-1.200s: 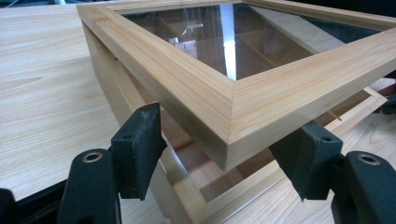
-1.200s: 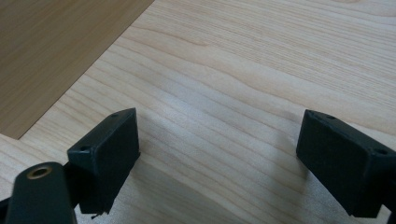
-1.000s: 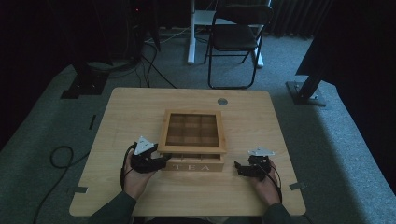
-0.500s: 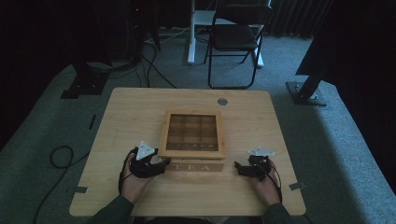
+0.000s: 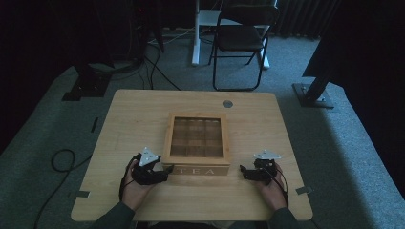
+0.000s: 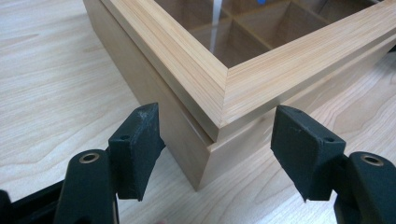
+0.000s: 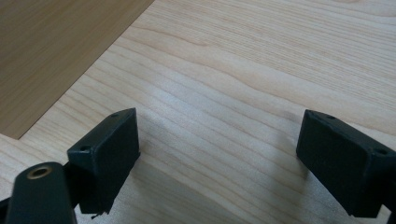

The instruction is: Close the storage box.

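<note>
A wooden tea box (image 5: 197, 142) with a glass window lid and "TEA" on its front stands mid-table; its lid is down. My left gripper (image 5: 165, 172) is at the box's front left corner. In the left gripper view the box corner (image 6: 219, 112) stands between the open jaws of that gripper (image 6: 217, 154), and nothing is pinched. My right gripper (image 5: 242, 171) rests on the table to the right of the box front, a short gap away. Its jaws stand wide apart over bare wood in the right gripper view (image 7: 219, 158), with the box side (image 7: 51, 51) at upper left.
The light wooden table (image 5: 133, 114) has a round metal grommet (image 5: 228, 103) near its far edge. A black folding chair (image 5: 241, 40) and stand bases sit on the carpet beyond. A cable (image 5: 59, 162) lies on the floor at left.
My left gripper has slid a little right and forward, bringing its jaws up to the box's front left corner. The right gripper has stayed in place.
</note>
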`<state>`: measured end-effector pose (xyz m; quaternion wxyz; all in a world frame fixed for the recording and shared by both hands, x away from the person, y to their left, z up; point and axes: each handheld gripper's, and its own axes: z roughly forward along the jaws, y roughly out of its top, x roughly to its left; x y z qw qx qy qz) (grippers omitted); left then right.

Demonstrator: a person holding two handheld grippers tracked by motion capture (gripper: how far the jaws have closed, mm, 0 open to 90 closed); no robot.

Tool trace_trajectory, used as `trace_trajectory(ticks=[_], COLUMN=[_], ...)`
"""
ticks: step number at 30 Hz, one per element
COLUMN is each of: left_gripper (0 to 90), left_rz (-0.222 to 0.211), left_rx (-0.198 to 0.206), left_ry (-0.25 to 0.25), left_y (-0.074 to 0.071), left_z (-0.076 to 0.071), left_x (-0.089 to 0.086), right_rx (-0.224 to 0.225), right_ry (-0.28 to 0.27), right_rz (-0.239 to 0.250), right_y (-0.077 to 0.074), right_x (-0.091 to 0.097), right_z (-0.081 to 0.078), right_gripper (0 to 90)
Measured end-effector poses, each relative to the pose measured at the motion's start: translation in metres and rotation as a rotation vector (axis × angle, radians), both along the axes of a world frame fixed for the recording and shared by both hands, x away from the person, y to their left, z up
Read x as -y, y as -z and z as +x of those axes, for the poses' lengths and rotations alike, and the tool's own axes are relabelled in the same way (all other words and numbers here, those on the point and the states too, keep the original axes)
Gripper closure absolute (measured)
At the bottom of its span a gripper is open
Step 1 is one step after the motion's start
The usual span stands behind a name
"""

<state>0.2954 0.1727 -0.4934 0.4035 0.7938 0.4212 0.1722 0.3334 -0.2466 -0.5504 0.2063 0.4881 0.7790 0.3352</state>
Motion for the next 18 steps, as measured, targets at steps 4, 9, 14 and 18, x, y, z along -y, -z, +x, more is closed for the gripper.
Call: trace_trajectory(ticks=[4, 9, 14, 18], left_gripper=[34.6, 33.2, 34.2, 34.1], left_rz=[-0.057, -0.111, -0.103, -0.121], left_rx=[0.035, 0.036, 0.062, 0.049], left_ry=[-0.039, -0.073, -0.102, -0.149], left_y=[-0.007, -0.008, -0.011, -0.009], left_z=[-0.002, 0.0, 0.0, 0.003], left_x=[-0.01, -0.021, -0.025, -0.033], right_rx=[0.0, 0.0, 0.0, 0.0], right_ry=[0.0, 0.0, 0.0, 0.0], right_rz=[0.0, 0.0, 0.0, 0.0], right_y=[0.0, 0.0, 0.0, 0.0], right_x=[0.0, 0.0, 0.0, 0.0], right_z=[0.0, 0.0, 0.0, 0.0], right_gripper=[12.8, 12.8, 12.7, 12.7])
